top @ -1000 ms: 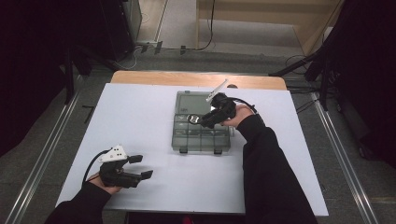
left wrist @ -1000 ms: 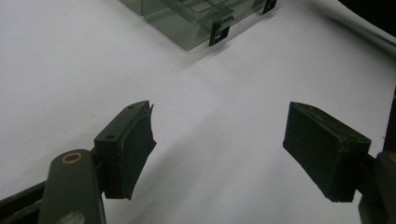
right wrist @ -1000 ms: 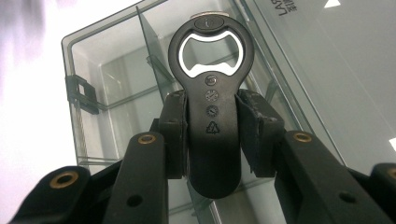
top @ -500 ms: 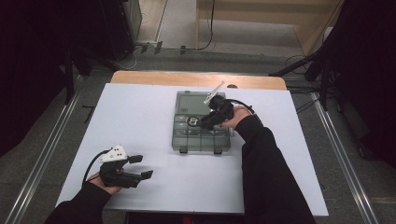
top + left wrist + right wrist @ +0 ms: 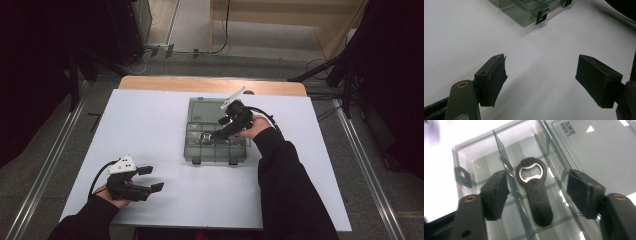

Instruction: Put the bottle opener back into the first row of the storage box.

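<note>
Where dividers cross, black opener (image 5: 535, 195), steel-ringed head

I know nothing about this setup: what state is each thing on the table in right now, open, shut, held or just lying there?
Clear grey plastic compartment box: open, lid laid back flat.
Black bottle opener with metal mouth: lying loose inside the box, not gripped.
Right gripper: open, jaws either side of the opener.
Left gripper: open, nothing between its jaws, over bare white tabletop.

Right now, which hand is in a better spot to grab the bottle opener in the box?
Right. The right gripper hovers open with its fingers either side of the bottle opener in the clear box. The left gripper sits far off over the white table.
</note>
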A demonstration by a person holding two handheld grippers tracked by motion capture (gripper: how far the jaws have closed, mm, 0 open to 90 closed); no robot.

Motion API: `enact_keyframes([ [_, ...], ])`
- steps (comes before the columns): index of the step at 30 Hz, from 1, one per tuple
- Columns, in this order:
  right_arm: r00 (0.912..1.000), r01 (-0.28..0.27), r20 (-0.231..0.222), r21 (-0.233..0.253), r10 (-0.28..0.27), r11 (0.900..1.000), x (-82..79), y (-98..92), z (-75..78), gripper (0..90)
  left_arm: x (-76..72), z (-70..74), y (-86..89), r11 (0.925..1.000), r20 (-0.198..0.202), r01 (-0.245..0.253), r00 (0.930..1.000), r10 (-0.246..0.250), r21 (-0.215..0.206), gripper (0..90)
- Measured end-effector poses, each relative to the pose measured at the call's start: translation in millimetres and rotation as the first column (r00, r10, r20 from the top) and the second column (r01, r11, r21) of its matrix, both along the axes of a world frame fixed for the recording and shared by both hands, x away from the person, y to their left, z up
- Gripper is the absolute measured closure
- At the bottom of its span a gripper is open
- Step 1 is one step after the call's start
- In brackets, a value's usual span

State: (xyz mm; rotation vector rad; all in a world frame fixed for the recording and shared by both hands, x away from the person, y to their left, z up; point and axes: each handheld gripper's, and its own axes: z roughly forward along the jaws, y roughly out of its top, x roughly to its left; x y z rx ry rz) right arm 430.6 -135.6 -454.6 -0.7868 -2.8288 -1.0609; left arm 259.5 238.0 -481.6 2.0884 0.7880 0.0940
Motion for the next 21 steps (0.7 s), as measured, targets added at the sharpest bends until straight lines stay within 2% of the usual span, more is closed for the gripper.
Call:
enact_keyframes([
  [1, 0.9999, 0.004, 0.009, 0.013, -0.005, 1.0, -1.2, -1.1, 0.5, 31.3, 0.0, 0.0, 0.3, 1.0, 0.0, 0.002, 1.0, -0.002, 0.002, 23.9],
  [2, 0.9982, 0.059, -0.01, 0.029, -0.059, 0.998, -9.4, -4.0, 3.3, 29.3, 0.0, 0.0, 0.3, 1.0, -0.001, 0.002, 1.0, -0.002, 0.001, 23.9],
  [3, 0.9969, 0.078, -0.013, 0.029, -0.078, 0.996, -13.3, -5.3, 4.3, 28.9, 0.0, -0.2, 0.3, 1.0, -0.001, 0.0, 1.0, 0.0, 0.002, 23.9],
  [5, 0.9963, 0.086, -0.011, 0.037, -0.085, 0.996, -16.4, -5.7, 4.5, 28.1, 0.0, -0.1, 0.3, 1.0, -0.002, 0.0, 1.0, 0.0, 0.005, 23.9],
  [8, 0.9906, 0.137, -0.015, 0.058, -0.136, 0.989, -33.4, -9.6, 5.3, 27.7, -1.1, -0.5, -0.7, 1.0, 0.0, -0.004, 1.0, 0.004, 0.003, 23.9],
  [10, 0.9896, 0.143, -0.017, 0.063, -0.143, 0.988, -36.3, -10.3, 5.3, 27.8, -1.0, -0.3, -0.8, 1.0, 0.001, -0.004, 1.0, 0.004, 0.003, 23.9],
  [11, 0.9868, 0.162, -0.017, 0.075, -0.161, 0.984, -45.0, -13.0, 4.5, 27.7, -1.0, -0.3, -1.0, 1.0, 0.0, -0.005, 1.0, 0.005, 0.004, 23.9],
  [12, 0.9868, 0.162, -0.017, 0.075, -0.161, 0.984, -45.0, -13.0, 4.5, 27.7, -1.0, -0.5, -1.1, 1.0, 0.0, -0.003, 1.0, 0.003, 0.005, 23.9],
  [13, 0.9852, 0.171, -0.024, 0.084, -0.17, 0.982, -51.8, -15.3, 3.7, 27.5, -0.8, -0.7, -1.2, 1.0, 0.0, -0.004, 1.0, 0.004, 0.006, 23.9],
  [21, 0.9827, 0.185, -0.028, 0.096, -0.183, 0.978, -72.8, -22.4, 3.2, 27.4, -0.2, -1.2, -1.4, 0.9999, 0.002, -0.008, 1.0, 0.008, 0.009, 23.9],
])
